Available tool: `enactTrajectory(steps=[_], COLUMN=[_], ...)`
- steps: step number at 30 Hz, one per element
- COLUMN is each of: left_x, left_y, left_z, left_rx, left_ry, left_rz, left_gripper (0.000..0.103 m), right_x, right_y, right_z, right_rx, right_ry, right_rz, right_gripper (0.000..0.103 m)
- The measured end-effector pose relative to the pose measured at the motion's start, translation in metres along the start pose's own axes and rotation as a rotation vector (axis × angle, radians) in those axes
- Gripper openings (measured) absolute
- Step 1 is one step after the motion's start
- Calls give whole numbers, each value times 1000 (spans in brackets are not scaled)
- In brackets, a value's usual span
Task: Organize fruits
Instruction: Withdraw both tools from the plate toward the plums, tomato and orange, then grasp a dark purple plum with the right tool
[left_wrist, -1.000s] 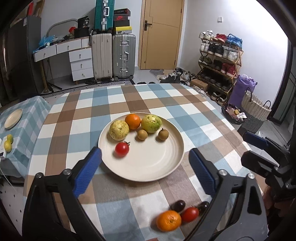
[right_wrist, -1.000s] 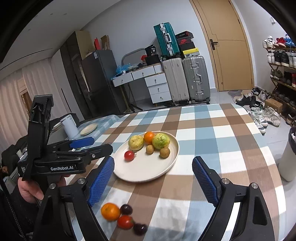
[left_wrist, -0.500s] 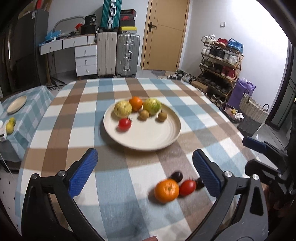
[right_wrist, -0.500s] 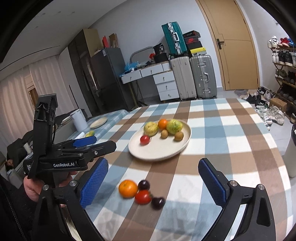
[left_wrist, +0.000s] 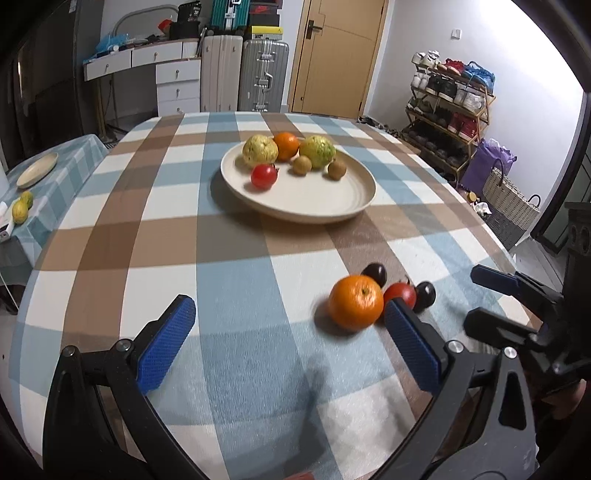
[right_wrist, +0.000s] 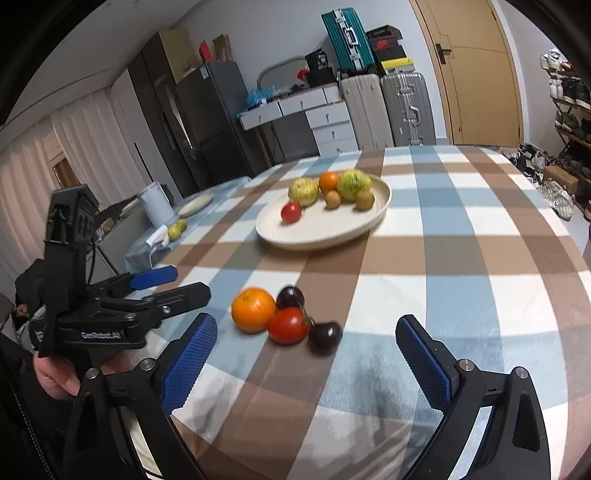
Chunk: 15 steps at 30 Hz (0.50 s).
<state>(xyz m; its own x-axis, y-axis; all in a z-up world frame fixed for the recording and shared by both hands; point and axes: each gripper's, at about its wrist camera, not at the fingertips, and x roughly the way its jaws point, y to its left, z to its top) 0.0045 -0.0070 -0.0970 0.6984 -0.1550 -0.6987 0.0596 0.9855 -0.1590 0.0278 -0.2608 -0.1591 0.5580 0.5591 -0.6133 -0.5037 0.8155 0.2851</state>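
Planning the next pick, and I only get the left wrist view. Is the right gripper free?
Observer: Yes. The right gripper is open, with nothing between its pads.
Operator: My finger covers part of the tomato. Is it touching its neighbours?
Observer: The tomato touches the orange, and the near dark fruit sits against its other side.
Operator: Anything on the side table past my left edge?
Observer: A white cylindrical container stands near the small plate.
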Motion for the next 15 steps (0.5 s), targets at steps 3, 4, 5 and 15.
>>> enactTrajectory(steps=[3, 4, 5, 15], left_x=[2, 2, 3, 8], left_y=[1, 2, 2, 2], left_z=[-2, -1, -1, 4], left_rx=[1, -1, -5, -1], left_ry=[-1, 1, 5, 17], left_rz=[3, 2, 1, -17], left_gripper=[102, 102, 102, 102], right_x=[7, 9, 12, 28], right_y=[1, 2, 2, -9], right_z=[-5, -5, -5, 1], right_rx=[-21, -32, -43, -82], right_ry=[37, 52, 67, 155], right_rz=[-4, -6, -7, -16], right_gripper=[99, 95, 89, 65])
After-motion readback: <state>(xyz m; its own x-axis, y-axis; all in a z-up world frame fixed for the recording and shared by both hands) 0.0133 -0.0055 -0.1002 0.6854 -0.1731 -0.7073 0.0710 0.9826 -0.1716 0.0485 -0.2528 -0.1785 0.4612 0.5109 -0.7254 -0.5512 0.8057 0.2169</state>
